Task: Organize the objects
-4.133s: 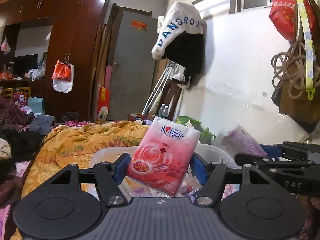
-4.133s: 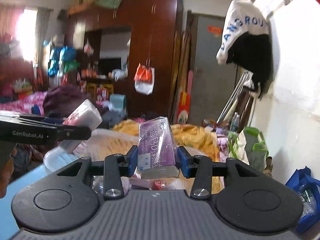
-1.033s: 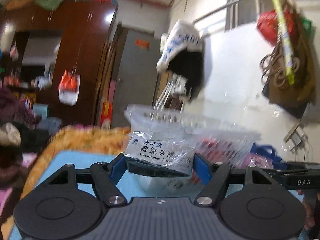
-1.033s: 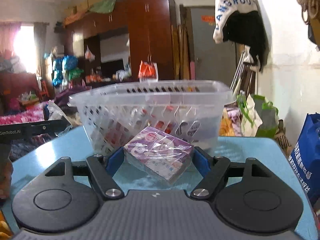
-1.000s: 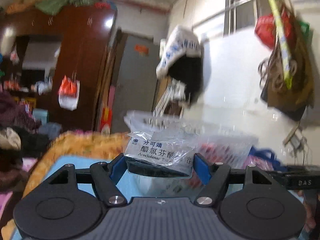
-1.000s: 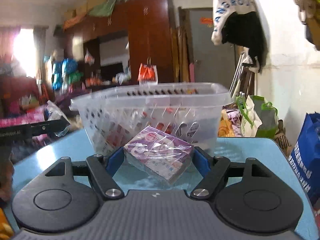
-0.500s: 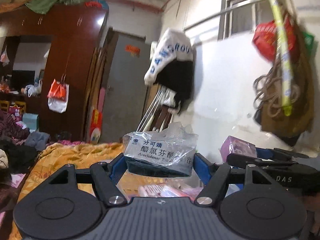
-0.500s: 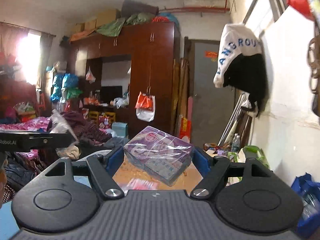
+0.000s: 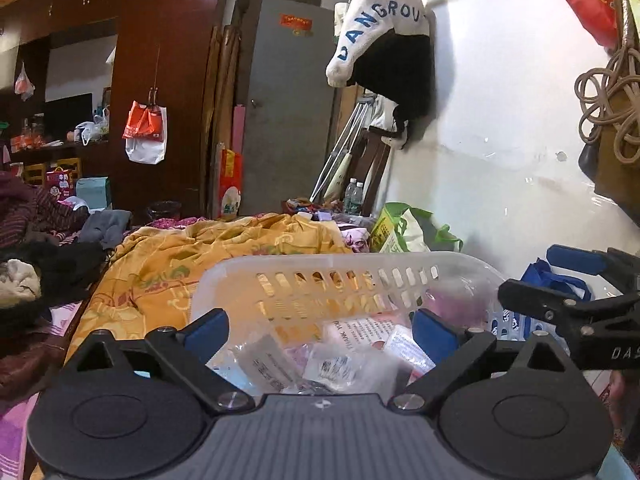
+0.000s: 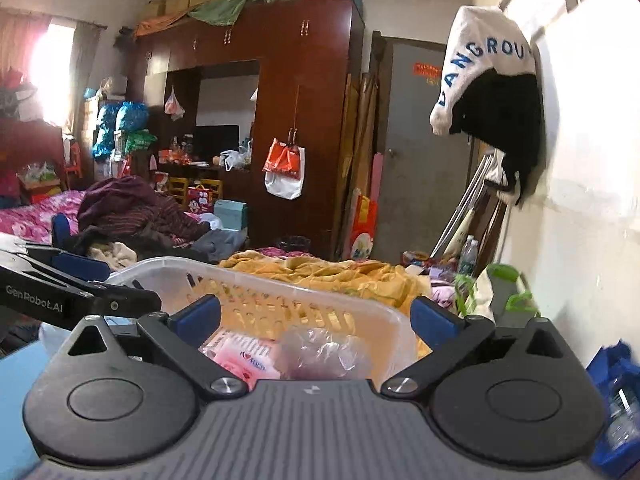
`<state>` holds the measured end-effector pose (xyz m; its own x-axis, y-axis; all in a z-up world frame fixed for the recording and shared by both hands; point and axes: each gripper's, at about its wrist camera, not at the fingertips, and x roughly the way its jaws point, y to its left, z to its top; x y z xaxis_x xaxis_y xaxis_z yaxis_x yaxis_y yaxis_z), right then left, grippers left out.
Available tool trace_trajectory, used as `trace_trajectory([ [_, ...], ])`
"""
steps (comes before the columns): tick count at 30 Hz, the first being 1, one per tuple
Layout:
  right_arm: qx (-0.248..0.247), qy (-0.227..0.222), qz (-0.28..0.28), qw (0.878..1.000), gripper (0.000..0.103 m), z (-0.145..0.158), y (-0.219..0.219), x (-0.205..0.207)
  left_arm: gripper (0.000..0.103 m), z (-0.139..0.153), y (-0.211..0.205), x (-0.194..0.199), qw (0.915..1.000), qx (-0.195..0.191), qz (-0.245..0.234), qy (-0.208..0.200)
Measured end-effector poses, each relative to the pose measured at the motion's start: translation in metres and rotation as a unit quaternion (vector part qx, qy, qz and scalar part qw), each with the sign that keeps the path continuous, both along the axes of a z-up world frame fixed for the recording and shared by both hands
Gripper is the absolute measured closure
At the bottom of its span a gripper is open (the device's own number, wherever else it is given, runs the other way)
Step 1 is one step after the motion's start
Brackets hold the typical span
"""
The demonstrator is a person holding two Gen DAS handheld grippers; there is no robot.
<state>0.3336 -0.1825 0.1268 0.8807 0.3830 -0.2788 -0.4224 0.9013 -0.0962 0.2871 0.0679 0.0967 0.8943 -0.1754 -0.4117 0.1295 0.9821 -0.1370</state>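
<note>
A clear slotted plastic basket (image 9: 340, 262) (image 10: 280, 284) stands below both grippers, holding several packets. My left gripper (image 9: 320, 330) hangs over it, its jaws opening with nothing between them; a clear medicine packet (image 9: 336, 368) lies loose in the basket underneath. My right gripper (image 10: 316, 316) is also over the basket with jaws opening and empty. A purple packet (image 10: 320, 350) in clear wrap lies below it beside a pink tissue pack (image 10: 248, 360). Each view shows the other gripper at its side edge.
The basket stands on a blue table (image 10: 16, 380). Behind it lies an orange quilt (image 9: 192, 264) on a bed. A white wall runs along the right, with a green bag (image 9: 404, 228) and a blue bag (image 10: 616, 384) at its foot.
Both grippers rose from table height to above the basket, then opened. The medicine packet left the left jaws and the purple packet left the right jaws; both now lie in the basket.
</note>
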Motion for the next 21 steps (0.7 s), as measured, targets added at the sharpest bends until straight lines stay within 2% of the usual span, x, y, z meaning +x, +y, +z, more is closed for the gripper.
trace_trajectory([
  [6,0.036,0.039,-0.014,0.998,0.000,0.005,-0.014,-0.011,0.004,0.007,0.003,-0.022,0.9995,-0.015,-0.013,-0.026],
  [11,0.034,0.049,-0.022,0.998,0.000,0.004,-0.023,-0.019,0.004,0.007,-0.007,-0.028,0.9995,0.020,0.007,-0.025],
  [15,0.020,0.059,-0.024,0.998,0.000,0.000,-0.027,-0.020,0.004,0.007,-0.010,-0.034,0.9992,0.027,0.015,-0.024],
  [21,0.036,0.062,-0.021,0.997,0.000,-0.003,-0.035,-0.030,0.004,0.004,-0.015,-0.047,0.9988,0.035,0.014,-0.032],
])
